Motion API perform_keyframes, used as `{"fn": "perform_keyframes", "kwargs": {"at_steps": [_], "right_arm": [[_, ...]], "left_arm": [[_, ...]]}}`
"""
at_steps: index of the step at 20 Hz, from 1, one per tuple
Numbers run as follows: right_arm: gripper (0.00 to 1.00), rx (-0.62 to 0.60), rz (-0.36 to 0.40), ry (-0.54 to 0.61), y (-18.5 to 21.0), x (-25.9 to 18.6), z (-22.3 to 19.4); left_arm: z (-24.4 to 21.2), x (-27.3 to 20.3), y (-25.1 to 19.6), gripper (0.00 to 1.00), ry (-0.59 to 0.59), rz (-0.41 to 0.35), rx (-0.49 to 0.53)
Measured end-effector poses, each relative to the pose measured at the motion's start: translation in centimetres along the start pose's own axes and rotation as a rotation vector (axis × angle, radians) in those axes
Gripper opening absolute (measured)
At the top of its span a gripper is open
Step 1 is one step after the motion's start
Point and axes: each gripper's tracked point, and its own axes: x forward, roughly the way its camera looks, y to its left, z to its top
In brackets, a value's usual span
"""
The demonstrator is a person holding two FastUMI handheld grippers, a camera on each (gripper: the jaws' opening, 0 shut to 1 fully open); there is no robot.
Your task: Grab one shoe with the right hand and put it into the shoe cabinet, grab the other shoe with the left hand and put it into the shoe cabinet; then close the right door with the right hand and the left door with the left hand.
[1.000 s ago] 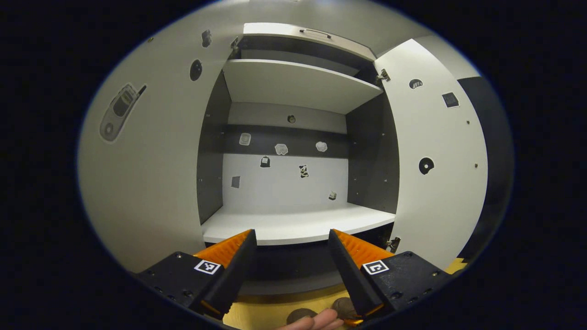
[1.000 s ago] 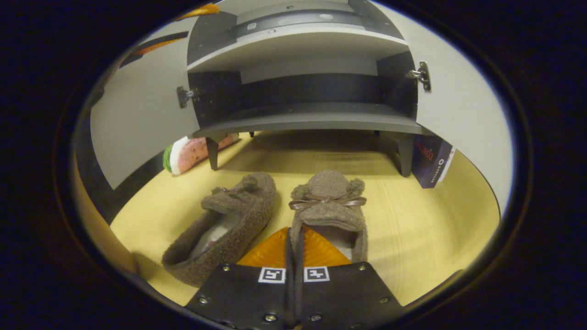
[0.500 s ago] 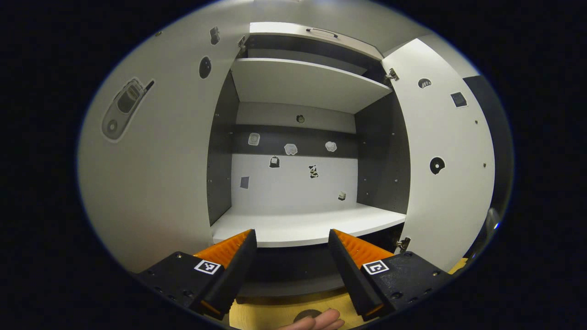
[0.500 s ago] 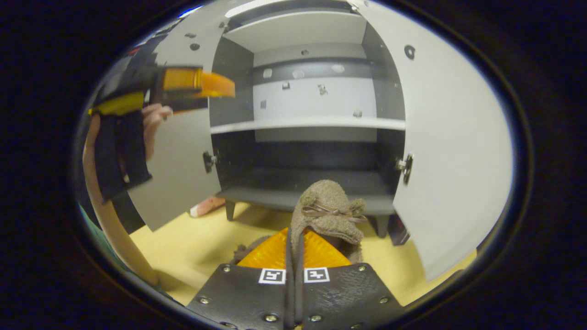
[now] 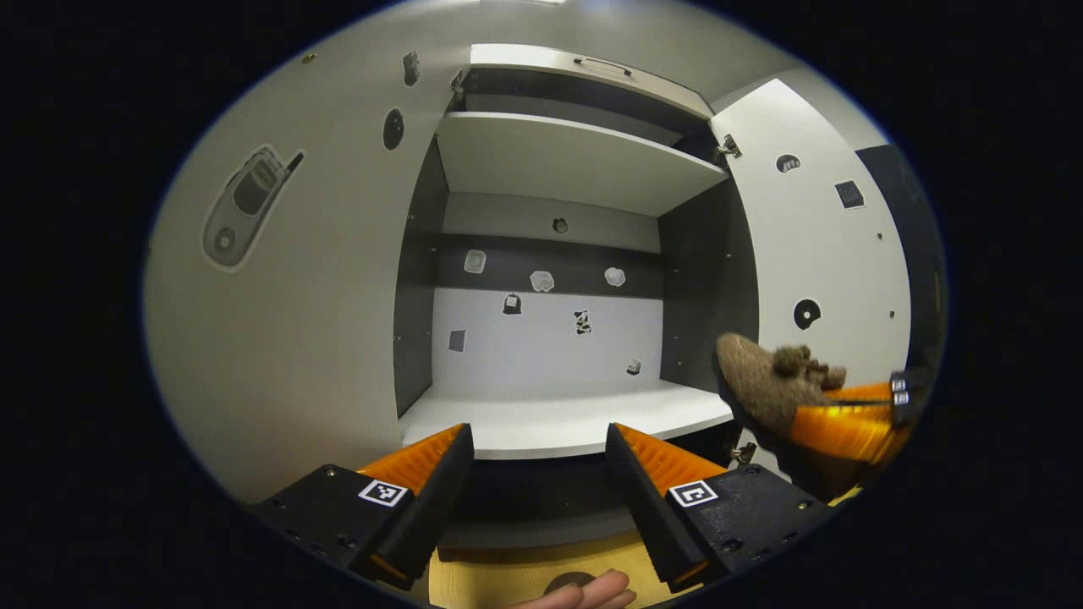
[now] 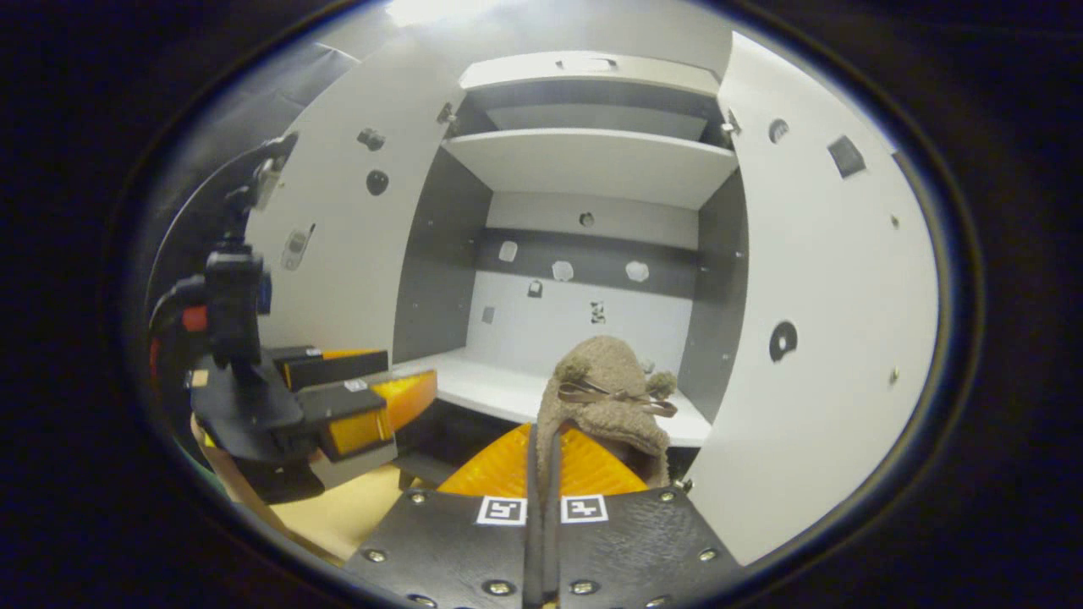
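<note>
While right tool (image 6: pixel 541 474) clamps 1 shoe (image 6: pixel 605 389) | left tool (image 5: pixel 537 474) wide | 2 doors open

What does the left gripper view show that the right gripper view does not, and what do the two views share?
Left gripper view: the left tool seen from behind, its fingers apart with nothing between them, and a person's fingertip at the bottom edge.
Right gripper view: the right tool shut on the heel rim of the brown shoe, and the bow on that shoe.
Both: the shoe cabinet with its left door and right door open, the white shelf, and the shoe held up near it.
</note>
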Motion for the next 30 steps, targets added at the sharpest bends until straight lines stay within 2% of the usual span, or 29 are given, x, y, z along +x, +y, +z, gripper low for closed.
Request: {"fn": "perform_keyframes", "kwargs": {"at_steps": [2, 5, 9, 13, 17, 22, 24, 27, 28, 30], "right_arm": [[0.01, -0.013, 0.008, -0.016, 0.0, 1.9, 3.0], [0.01, -0.017, -0.025, -0.032, -1.0, 5.4, 6.5], [0.00, -0.071, -0.073, -0.012, -2.8, 10.1, 7.8], [0.01, -0.114, -0.116, 0.065, -4.8, 15.1, 5.6], [0.00, -0.150, -0.126, 0.143, -6.4, 19.8, 2.4], [0.01, -0.204, -0.194, 0.202, -9.4, 24.3, -0.8], [0.01, -0.216, -0.181, 0.226, -9.5, 25.0, -2.0], [0.01, -0.173, -0.128, 0.263, -8.7, 25.2, -3.4], [0.05, -0.175, -0.107, 0.264, -8.0, 25.2, -3.5], [0.04, -0.216, -0.117, 0.257, -7.7, 25.6, -3.6]], "left_arm": [[0.3, -0.2, 0.0, 0.97, -0.005, -0.007, -0.005], [0.7, -0.6, 0.2, 0.97, -0.016, -0.008, -0.001], [0.9, -1.0, 0.0, 0.95, -0.020, -0.027, -0.007], [0.5, -0.8, -0.5, 0.96, -0.003, -0.040, -0.019], [0.1, -0.5, -0.3, 0.96, 0.010, -0.031, -0.018], [-0.1, -0.4, -0.2, 0.96, 0.012, -0.021, -0.016], [-0.2, -0.3, -0.3, 0.96, 0.016, -0.023, -0.016], [-0.1, -0.1, 0.0, 0.97, 0.011, -0.013, -0.011], [-0.1, -0.1, 0.1, 0.97, 0.011, -0.008, -0.009], [-0.4, 0.0, 0.0, 0.97, 0.017, -0.005, -0.011]]}}
